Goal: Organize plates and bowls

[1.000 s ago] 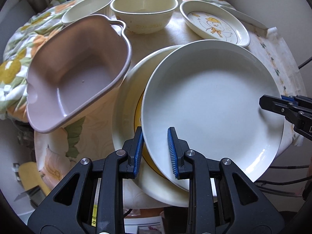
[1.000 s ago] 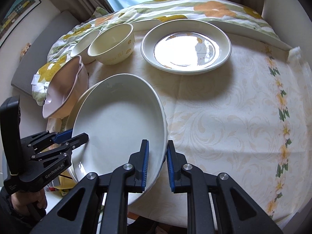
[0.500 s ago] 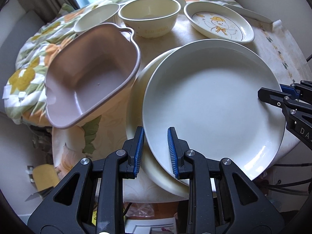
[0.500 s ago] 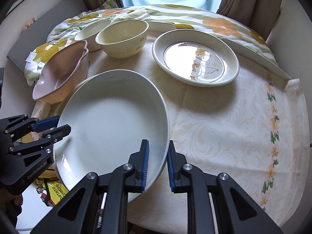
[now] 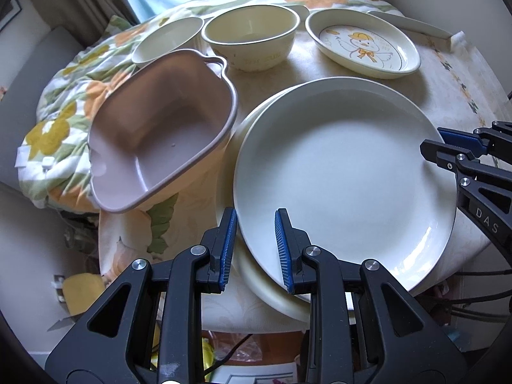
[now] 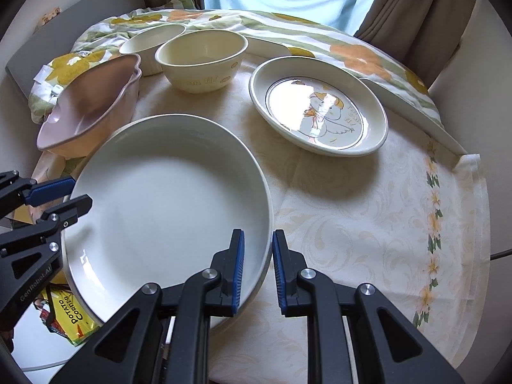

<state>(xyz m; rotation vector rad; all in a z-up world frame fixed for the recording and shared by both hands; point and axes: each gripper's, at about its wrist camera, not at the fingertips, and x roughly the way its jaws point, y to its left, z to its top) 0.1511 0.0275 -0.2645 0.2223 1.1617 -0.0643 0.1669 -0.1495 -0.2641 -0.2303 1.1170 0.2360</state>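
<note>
Both grippers straddle the rim of the white plate (image 5: pixel 342 176) from opposite sides. Our left gripper (image 5: pixel 255 249) has one pad inside the plate and one outside its rim at about 7 o'clock on the plate in the left wrist view; the pads are only partly closed, with a visible gap to the rim, so we judge it is not clamping. Our right gripper (image 6: pixel 257 268) does the same at the plate's 4 o'clock in the right wrist view, jaws slightly apart around the rim, seemingly loose.

We see the white plate sitting on a larger cream plate (image 5: pixel 246 275) at the near edge of the table (image 6: pixel 368 211). The duck plate (image 6: pixel 318 112) lies toward 1 o'clock from our right gripper, well apart, and the right gripper is the nearer one to it. The pink dish (image 5: pixel 160 128) sits at 10 o'clock from the left gripper, with the cream bowl (image 5: pixel 251 36) beyond at 12.
</note>
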